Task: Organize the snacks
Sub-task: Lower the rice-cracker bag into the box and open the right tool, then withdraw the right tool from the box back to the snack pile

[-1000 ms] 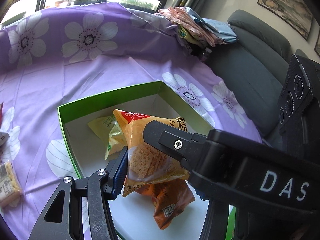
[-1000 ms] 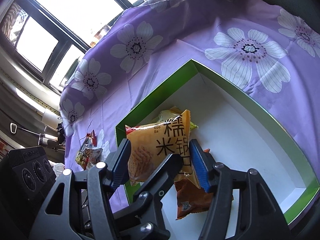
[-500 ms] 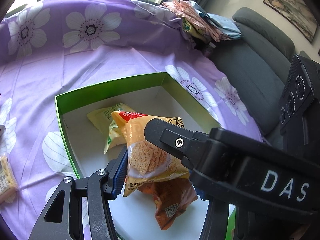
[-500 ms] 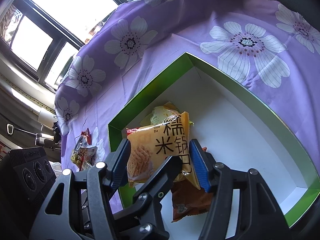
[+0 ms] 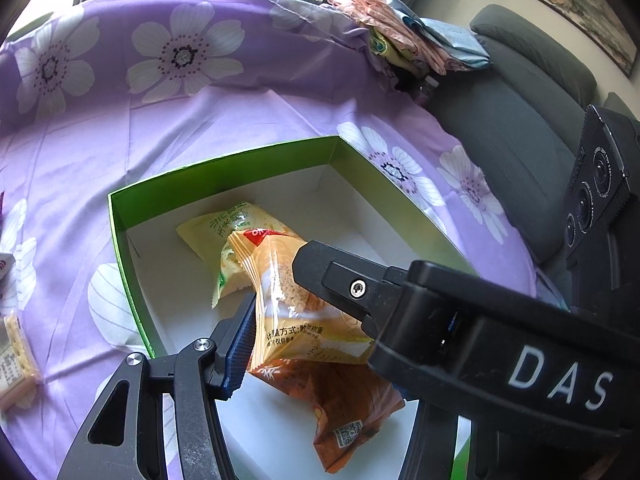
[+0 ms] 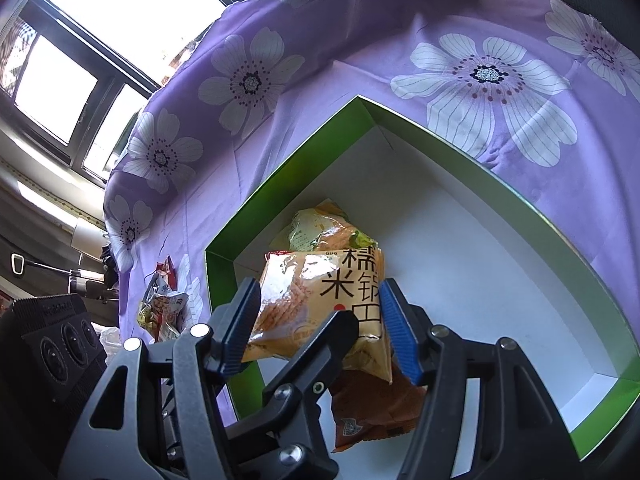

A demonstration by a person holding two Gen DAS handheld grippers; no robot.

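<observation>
An orange-yellow rice cracker bag [image 5: 288,280] [image 6: 320,280] hangs over a green box [image 5: 224,164] with a white floor. My left gripper [image 5: 304,320] is shut on it: its blue left pad [image 5: 240,340] presses the bag's side, and its other finger is hidden behind the right gripper's black body [image 5: 400,300]. My right gripper [image 6: 320,324] is also shut on the bag, one blue pad on each side. A pale yellow-green bag [image 5: 224,232] lies in the box. An orange-brown bag [image 5: 352,404] sits under the held bag.
The box rests on a purple flowered cloth [image 5: 160,120]. Loose snack packets lie on the cloth to the left [image 5: 16,356] [image 6: 160,312]. A grey sofa [image 5: 520,100] and a pile of folded fabric [image 5: 420,40] stand to the right, with windows behind.
</observation>
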